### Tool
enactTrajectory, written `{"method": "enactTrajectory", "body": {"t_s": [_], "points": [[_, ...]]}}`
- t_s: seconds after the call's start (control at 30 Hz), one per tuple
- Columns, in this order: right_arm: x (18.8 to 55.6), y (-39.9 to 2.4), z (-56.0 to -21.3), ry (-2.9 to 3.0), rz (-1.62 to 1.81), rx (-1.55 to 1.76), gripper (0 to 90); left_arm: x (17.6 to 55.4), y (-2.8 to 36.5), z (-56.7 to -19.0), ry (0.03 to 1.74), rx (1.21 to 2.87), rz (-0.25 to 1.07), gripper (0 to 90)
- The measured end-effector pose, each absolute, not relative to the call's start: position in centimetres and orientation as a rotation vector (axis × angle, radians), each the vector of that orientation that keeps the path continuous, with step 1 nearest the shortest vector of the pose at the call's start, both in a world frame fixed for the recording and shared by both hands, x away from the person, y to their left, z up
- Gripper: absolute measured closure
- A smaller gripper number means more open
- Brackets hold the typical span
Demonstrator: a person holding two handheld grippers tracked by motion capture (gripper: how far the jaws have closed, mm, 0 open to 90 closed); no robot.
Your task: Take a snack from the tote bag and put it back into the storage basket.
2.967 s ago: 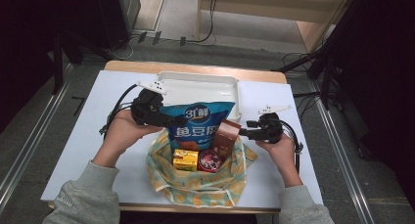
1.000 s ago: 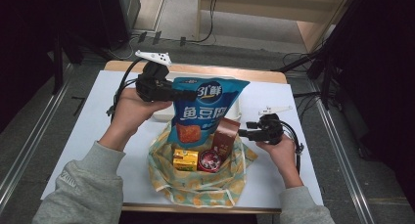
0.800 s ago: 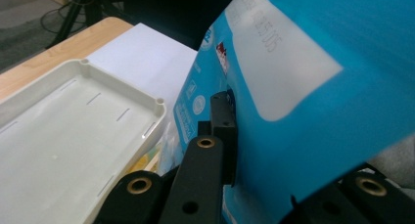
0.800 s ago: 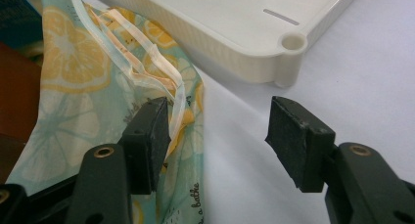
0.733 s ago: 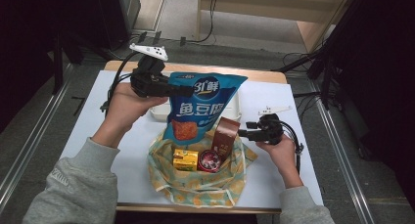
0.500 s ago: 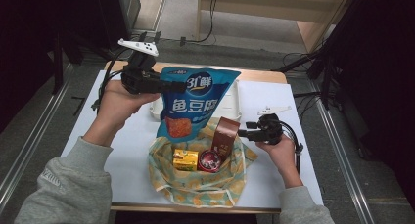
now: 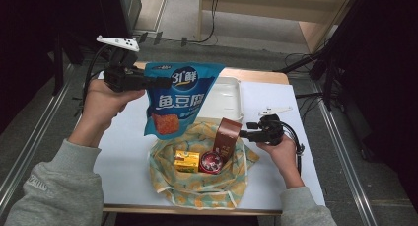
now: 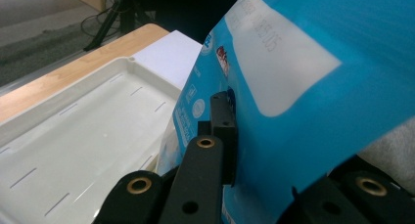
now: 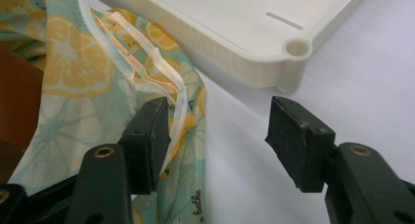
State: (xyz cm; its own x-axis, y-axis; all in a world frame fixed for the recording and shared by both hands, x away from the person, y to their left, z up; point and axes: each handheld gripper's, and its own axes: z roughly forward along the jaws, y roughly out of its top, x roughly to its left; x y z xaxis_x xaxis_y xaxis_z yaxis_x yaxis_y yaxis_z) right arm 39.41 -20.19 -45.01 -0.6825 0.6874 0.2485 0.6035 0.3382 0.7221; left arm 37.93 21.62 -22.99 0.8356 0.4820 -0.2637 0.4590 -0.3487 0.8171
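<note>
Gripping the top corner of the blue snack bag (image 7: 180, 100), the left tongs (image 7: 156, 81) hold it in the air above the worktop (image 7: 123, 137), in front of the white tray (image 7: 224, 100) and above the lemon-print cloth bag (image 7: 197, 179). The right tongs (image 7: 245, 133) stand released beside that cloth bag's rim, near the brown box (image 7: 227, 139), clasping nothing.

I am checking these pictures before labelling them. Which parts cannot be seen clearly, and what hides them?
- Left gripper, high view: its tips are behind the blue snack bag.
- White tray, high view: the bag covers its left part.
- Brown box, right gripper view: cut off by the left edge.
- Yellow carton and round red item in the cloth bag: print too small to read.
</note>
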Motion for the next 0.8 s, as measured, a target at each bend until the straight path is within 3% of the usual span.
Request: {"method": "enactTrajectory", "body": {"t_s": [0.8], "points": [[39.5,-20.0,-45.0,2.494,1.27,1.205,42.1,42.3,23.6,-24.4,0.845,1.961,0.065,90.0]]}}
